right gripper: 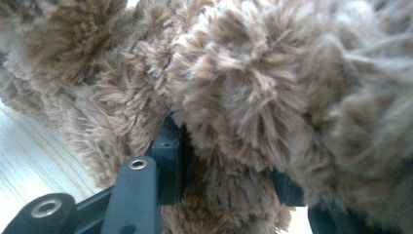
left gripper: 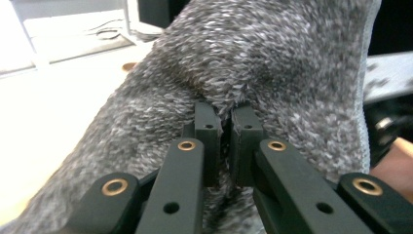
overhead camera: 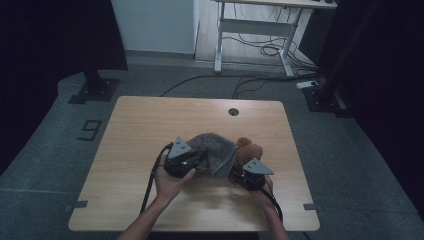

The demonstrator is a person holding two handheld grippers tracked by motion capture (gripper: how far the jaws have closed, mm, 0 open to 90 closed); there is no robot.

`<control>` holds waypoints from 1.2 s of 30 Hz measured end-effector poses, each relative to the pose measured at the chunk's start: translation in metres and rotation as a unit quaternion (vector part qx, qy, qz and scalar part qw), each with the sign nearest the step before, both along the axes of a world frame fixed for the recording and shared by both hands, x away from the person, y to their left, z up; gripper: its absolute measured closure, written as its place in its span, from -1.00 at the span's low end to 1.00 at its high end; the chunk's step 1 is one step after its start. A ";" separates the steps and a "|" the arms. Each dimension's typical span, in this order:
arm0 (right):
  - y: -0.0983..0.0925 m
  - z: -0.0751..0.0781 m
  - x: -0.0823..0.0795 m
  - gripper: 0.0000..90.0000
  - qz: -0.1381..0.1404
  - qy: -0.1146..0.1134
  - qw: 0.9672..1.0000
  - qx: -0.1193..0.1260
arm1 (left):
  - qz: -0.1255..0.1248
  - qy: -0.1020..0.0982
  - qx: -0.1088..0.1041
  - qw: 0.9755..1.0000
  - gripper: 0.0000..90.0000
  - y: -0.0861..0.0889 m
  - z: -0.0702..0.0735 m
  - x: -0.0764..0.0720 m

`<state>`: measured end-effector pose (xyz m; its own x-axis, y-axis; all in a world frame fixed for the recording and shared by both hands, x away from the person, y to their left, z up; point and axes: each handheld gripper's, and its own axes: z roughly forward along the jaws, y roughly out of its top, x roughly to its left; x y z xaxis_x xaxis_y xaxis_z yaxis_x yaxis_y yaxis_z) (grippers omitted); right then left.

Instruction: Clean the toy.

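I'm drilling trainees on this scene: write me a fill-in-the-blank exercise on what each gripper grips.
1. The left gripper is shut on a fold of the ____ fleece cloth.
2. The right gripper has its jaws around the ____ plush toy.
3. In the high view, the cloth lies partly ____ the plush toy.
4. Both things sit above a ____ table.

Missing words: grey; brown; over; wooden
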<state>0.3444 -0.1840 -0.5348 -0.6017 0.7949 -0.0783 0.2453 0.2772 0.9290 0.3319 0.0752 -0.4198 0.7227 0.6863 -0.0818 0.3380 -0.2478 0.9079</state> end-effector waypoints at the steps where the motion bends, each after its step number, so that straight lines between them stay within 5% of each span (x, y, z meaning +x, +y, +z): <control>1: 0.000 0.000 0.000 0.20 -0.001 0.002 1.000 0.001 | -0.006 0.000 0.003 1.000 0.87 -0.010 0.003 0.002; 6: 0.000 0.000 -0.001 0.20 0.000 0.003 1.000 0.000 | -0.005 0.005 0.056 0.998 0.85 -0.063 0.003 0.019; 9: 0.000 0.000 -0.001 0.20 0.000 0.002 1.000 0.000 | 0.004 0.013 0.113 0.994 0.85 -0.089 -0.016 0.030; 12: -0.001 0.000 -0.001 0.18 0.000 0.006 1.000 -0.005 | 0.007 0.003 0.129 0.992 0.86 -0.091 -0.024 0.028; 20: -0.002 0.000 -0.003 0.19 -0.001 0.009 1.000 -0.008 | 0.038 -0.017 0.147 0.988 0.87 -0.054 -0.027 0.016; 25: -0.004 -0.002 -0.002 0.20 -0.006 0.014 1.000 -0.008 | 0.057 0.003 0.124 0.991 0.88 -0.008 -0.028 0.013; 36: -0.004 -0.002 -0.003 0.21 -0.010 0.024 1.000 0.007 | 0.063 0.026 0.087 0.994 0.86 0.037 -0.035 0.003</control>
